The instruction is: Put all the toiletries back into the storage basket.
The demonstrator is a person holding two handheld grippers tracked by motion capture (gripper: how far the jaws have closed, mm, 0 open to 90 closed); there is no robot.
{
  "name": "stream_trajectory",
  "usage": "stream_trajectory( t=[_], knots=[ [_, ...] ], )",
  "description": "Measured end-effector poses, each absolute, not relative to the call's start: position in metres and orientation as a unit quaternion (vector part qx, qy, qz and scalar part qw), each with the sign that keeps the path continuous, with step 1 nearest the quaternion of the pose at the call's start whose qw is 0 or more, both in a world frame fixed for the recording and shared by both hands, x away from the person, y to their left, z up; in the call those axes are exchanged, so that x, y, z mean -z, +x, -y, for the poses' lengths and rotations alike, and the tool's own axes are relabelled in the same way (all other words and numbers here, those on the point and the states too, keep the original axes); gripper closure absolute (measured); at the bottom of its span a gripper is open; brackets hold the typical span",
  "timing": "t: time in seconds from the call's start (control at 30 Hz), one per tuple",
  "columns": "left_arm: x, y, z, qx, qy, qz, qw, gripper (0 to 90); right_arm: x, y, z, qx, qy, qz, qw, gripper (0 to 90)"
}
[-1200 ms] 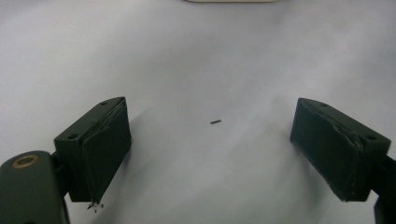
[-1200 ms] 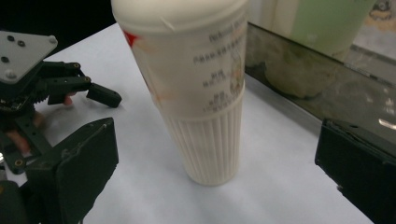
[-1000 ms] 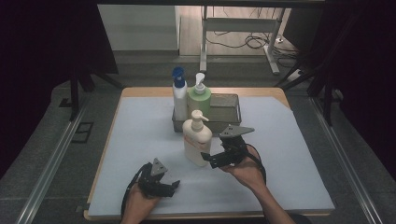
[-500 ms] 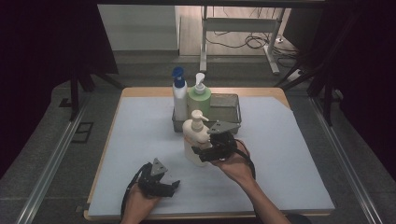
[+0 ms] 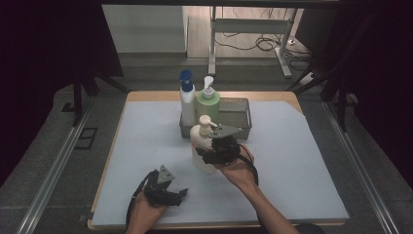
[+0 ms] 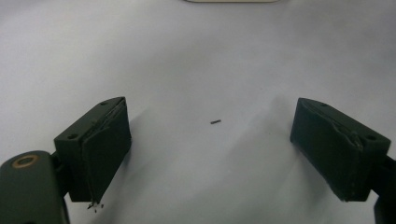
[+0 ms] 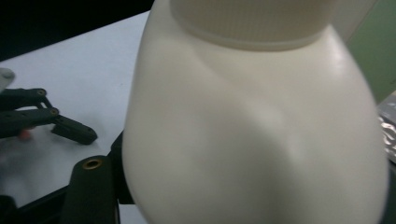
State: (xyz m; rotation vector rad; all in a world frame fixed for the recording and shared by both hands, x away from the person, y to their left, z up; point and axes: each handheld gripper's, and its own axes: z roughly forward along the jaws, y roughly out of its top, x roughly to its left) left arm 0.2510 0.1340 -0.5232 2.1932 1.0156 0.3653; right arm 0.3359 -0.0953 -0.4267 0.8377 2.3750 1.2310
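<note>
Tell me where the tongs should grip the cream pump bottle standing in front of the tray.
Grip the cream pump bottle across its broad body below the shoulder, coming level from its right, as the right tongs do. It stands upright; the pump head looks too narrow and loose.

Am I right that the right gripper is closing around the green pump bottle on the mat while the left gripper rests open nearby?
Not quite: the right gripper is at the cream pump bottle, as the high view shows. The green bottle stands in the metal tray. The left gripper does rest open.

Right gripper (image 5: 207, 155) reaches forward, jaws just closing; left gripper (image 5: 176, 196) rests gaping.
</note>
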Motion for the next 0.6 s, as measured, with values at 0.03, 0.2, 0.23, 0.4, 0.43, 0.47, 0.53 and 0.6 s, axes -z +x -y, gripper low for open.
stream_trajectory(
  t=[0.03, 0.2, 0.23, 0.4, 0.43, 0.47, 0.53, 0.6],
  knots=[
    [0.523, 0.251, -0.134, -0.14, 0.843, -0.391, 0.342, 12.2, 0.426, 0.336, 0.097, -0.437, 0.298, -0.834, 0.159, 34.9],
    [0.523, 0.251, -0.134, -0.14, 0.843, -0.391, 0.342, 12.2, 0.424, 0.336, 0.099, -0.435, 0.302, -0.834, 0.155, 35.9],
    [0.523, 0.251, -0.134, -0.14, 0.843, -0.391, 0.342, 12.2, 0.424, 0.336, 0.099, -0.435, 0.303, -0.834, 0.155, 36.0],
    [0.523, 0.251, -0.134, -0.14, 0.843, -0.391, 0.342, 12.1, 0.42, 0.334, 0.103, -0.433, 0.308, -0.834, 0.15, 36.3],
    [0.523, 0.251, -0.134, -0.14, 0.843, -0.391, 0.342, 12.2, 0.418, 0.333, 0.104, -0.433, 0.307, -0.834, 0.149, 36.3],
    [0.523, 0.251, -0.134, -0.14, 0.843, -0.391, 0.342, 12.2, 0.417, 0.333, 0.105, -0.432, 0.307, -0.835, 0.147, 36.3],
    [0.523, 0.251, -0.134, -0.14, 0.843, -0.391, 0.342, 12.2, 0.414, 0.332, 0.107, -0.433, 0.306, -0.836, 0.143, 36.3],
    [0.523, 0.251, -0.134, -0.14, 0.843, -0.391, 0.342, 12.2, 0.409, 0.33, 0.111, -0.434, 0.306, -0.836, 0.139, 36.4]
  ],
)
